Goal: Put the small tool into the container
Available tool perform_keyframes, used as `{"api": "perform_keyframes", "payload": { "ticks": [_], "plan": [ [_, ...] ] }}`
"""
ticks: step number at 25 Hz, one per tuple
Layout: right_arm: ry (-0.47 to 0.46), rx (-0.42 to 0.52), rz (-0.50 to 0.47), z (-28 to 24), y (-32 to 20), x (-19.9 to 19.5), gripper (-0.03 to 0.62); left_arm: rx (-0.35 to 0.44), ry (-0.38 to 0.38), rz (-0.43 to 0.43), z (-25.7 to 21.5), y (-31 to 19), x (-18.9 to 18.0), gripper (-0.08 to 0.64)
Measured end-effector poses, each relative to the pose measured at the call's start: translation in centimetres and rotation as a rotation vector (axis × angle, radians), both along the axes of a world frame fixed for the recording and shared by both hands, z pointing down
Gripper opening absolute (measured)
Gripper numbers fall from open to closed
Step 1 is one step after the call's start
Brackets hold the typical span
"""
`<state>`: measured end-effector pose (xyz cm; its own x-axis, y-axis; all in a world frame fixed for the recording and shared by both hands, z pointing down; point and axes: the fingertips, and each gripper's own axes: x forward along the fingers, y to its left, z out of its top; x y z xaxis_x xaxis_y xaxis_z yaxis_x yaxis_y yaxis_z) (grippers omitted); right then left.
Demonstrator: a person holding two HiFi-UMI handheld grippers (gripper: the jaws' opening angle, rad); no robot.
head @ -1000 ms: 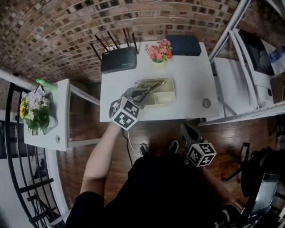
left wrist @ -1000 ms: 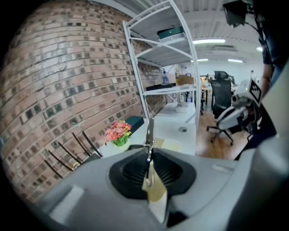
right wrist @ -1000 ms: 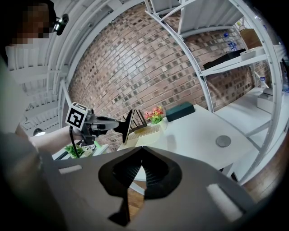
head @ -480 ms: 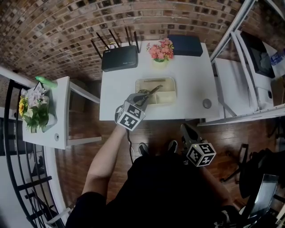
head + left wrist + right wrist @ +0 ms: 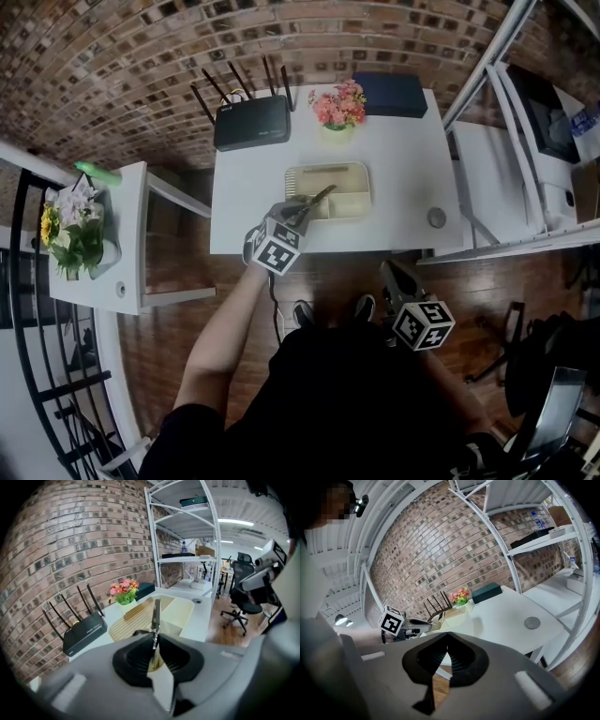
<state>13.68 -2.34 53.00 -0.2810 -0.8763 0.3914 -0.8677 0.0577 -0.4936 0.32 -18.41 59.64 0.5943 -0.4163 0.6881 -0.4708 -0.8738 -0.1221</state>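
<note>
Slim metal tool (image 5: 156, 613) over beige, part-ribbed container (image 5: 183, 611).

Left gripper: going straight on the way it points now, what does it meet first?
Probably the tray, the tool in the left gripper touching first near its middle; depth is unclear. Its jaws have just opened slightly, tool between them.

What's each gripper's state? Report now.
Left gripper: shut on the small tool, jaws just easing open with it between them.
Right gripper: shut, empty.
</note>
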Motion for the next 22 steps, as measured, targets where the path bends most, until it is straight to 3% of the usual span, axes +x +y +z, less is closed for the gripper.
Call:
{"api": "perform_keyframes", "payload": {
  "ticks": [12, 18, 22],
  "plan": [
    [-0.006, -0.002, -0.013, 0.2, -0.2, -0.3, 0.011, -0.12, 0.102, -0.11, -0.7, -0.2, -0.4, 0.065],
    [-0.003, 0.003, -0.016, 0.1, -0.3, -0.3, 0.011, -0.099, 0.111, -0.129, -1.1, -0.1, -0.8, 0.1],
    [-0.001, 0.001, -0.021, 0.1, -0.3, -0.5, 0.011, -0.062, 0.157, -0.175, -2.9, 0.4, -1.6, 0.1]
  ]
}}
